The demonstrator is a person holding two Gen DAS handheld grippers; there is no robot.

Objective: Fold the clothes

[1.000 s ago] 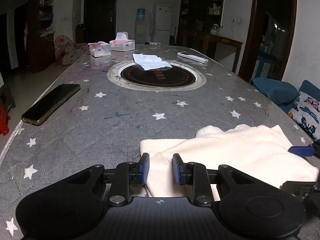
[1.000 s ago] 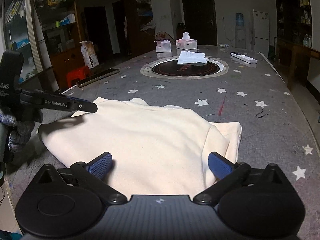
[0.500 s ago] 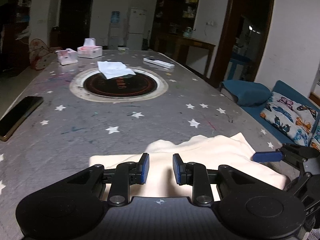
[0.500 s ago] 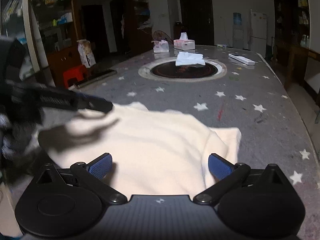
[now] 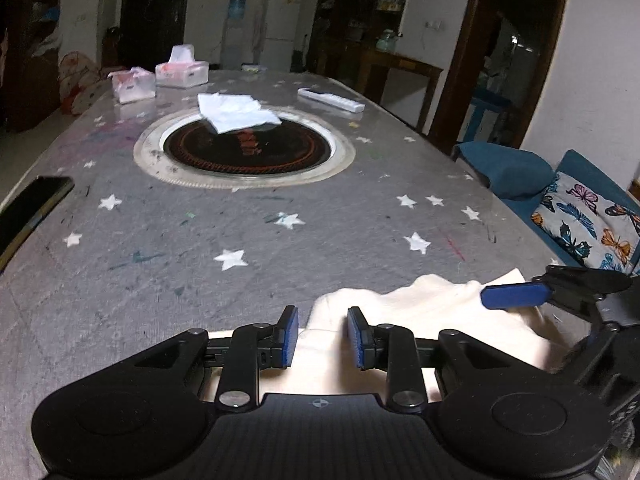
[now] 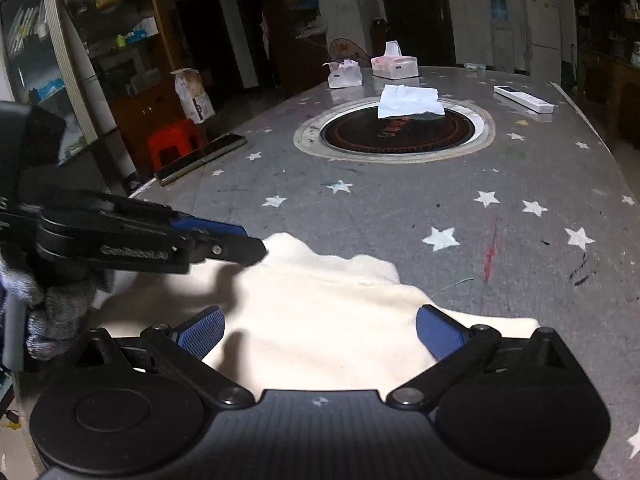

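A cream garment (image 5: 424,320) lies on the grey star-patterned table (image 5: 240,240), partly folded over itself. My left gripper (image 5: 322,338) is narrowly open, its blue pads on either side of a raised fold of the cloth; whether they pinch it is not clear. In the right wrist view the left gripper's fingers (image 6: 224,240) reach in from the left over the garment (image 6: 320,320). My right gripper (image 6: 318,328) is wide open just above the cloth; its blue pad (image 5: 514,295) shows at the right of the left wrist view.
A round black hotplate (image 5: 244,148) with a white tissue (image 5: 236,112) on it sits mid-table. Behind are tissue boxes (image 5: 182,72) and a remote (image 5: 332,99). A phone (image 5: 28,212) lies at the left edge. A blue sofa with cushions (image 5: 580,220) stands right.
My left gripper has moved right across the garment, carrying its left part over toward the right gripper. The right gripper stayed wide open, nearly in place.
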